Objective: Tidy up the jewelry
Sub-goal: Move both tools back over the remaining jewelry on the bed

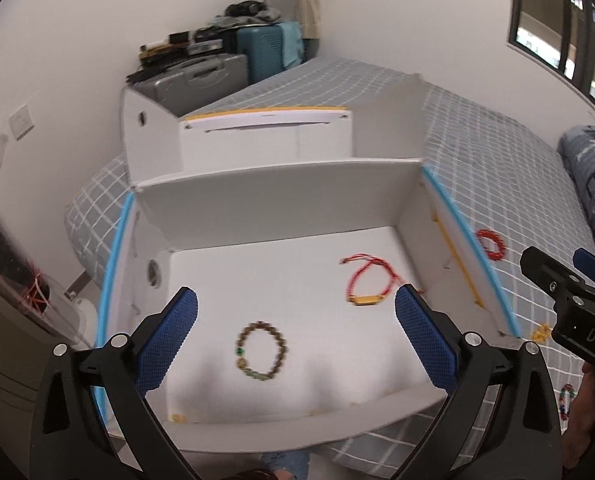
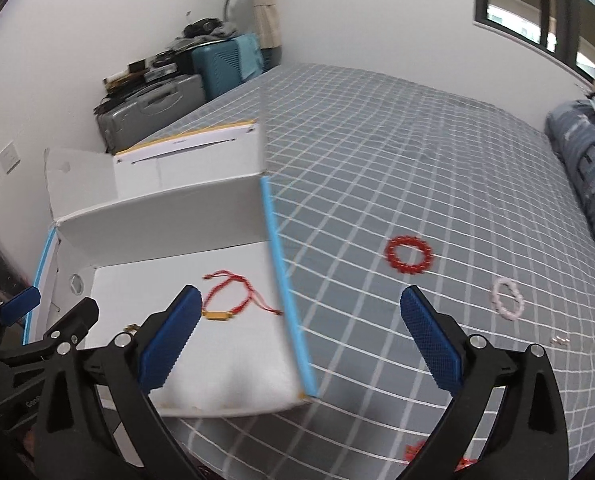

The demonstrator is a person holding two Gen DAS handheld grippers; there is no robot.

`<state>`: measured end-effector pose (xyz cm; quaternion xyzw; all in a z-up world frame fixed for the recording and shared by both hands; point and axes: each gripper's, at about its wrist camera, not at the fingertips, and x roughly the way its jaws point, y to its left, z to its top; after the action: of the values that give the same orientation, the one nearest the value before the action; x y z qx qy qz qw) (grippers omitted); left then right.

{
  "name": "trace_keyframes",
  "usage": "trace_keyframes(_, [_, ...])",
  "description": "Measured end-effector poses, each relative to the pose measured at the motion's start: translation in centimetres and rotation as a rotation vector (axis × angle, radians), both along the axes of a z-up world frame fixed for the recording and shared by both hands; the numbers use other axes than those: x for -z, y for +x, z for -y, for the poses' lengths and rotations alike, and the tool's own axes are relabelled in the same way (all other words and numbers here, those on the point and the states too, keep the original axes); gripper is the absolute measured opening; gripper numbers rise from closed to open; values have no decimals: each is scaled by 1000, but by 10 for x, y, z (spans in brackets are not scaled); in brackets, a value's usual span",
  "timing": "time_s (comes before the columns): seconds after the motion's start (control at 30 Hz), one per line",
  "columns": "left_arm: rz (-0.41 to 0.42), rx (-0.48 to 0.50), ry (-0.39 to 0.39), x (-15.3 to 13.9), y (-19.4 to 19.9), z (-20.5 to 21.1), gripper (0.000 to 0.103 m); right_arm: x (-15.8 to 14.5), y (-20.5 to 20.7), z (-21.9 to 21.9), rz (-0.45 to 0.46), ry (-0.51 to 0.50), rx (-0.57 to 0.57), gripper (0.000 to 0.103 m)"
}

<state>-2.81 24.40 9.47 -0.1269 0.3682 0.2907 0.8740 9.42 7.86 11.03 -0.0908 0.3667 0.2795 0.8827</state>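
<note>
You are holding your left tool (image 1: 296,334) with its blue pads spread wide and nothing between them, hovering above the open white box (image 1: 281,196) that is sitting on the grid-patterned bed (image 2: 377,152). Inside the box, a brown beaded bracelet (image 1: 262,350) with green beads is lying flat on the white floor, showing between your left tool's pads but not touching them. Farther back and to the right in the same box, a red cord bracelet (image 1: 367,280) with a gold bar is lying apart from it.

You are holding your right tool (image 2: 301,336) equally spread and empty, hanging over the box's blue-edged right wall and the bedsheet beside it. Out on the bed, well clear of the box, a red beaded bracelet (image 2: 409,256) is lying flat, and a pale pink bracelet (image 2: 507,299) is resting farther right. Other small colourful pieces near the bed's front edge are too blurred to tell.
</note>
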Motion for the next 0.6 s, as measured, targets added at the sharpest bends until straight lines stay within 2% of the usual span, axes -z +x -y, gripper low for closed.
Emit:
trace_keyframes(0.3, [21,126,-4,-8,29,63,97,-2,15,80,7,-11,126,95])
trace_keyframes(0.6, [9,315,-12,0,73,149,97,3,32,174,-4,-21,324,96])
